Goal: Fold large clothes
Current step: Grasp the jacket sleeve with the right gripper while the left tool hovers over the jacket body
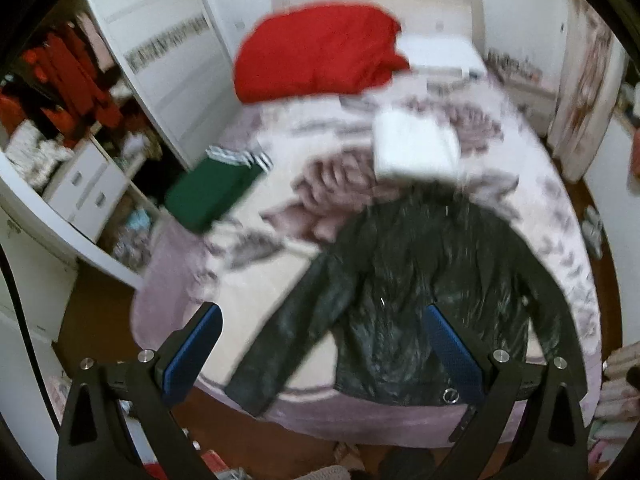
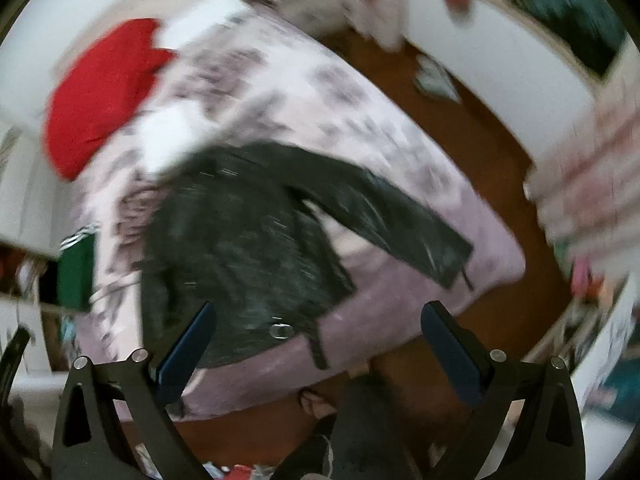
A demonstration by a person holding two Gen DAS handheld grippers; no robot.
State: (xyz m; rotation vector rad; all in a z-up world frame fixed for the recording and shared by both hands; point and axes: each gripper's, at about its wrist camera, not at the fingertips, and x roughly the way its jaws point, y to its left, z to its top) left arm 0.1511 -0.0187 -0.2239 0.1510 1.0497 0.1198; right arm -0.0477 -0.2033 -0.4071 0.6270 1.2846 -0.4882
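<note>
A black leather jacket [image 1: 420, 280] lies spread flat on the bed [image 1: 256, 292] near its foot, sleeves out to both sides. It also shows in the right wrist view [image 2: 240, 240], with one sleeve [image 2: 392, 216] reaching right. My left gripper [image 1: 324, 316] is open and empty, held above the jacket's left sleeve [image 1: 280, 340] and hem. My right gripper [image 2: 318, 316] is open and empty, held above the jacket's hem and belt buckle [image 2: 280, 330]. Both views are blurred.
On the bed lie a red bundle [image 1: 316, 52], a folded white garment [image 1: 416, 144] and a folded green garment [image 1: 212, 196]. An open wardrobe [image 1: 72, 120] stands at the left. Brown floor [image 2: 460, 128] surrounds the bed, with clutter at its foot.
</note>
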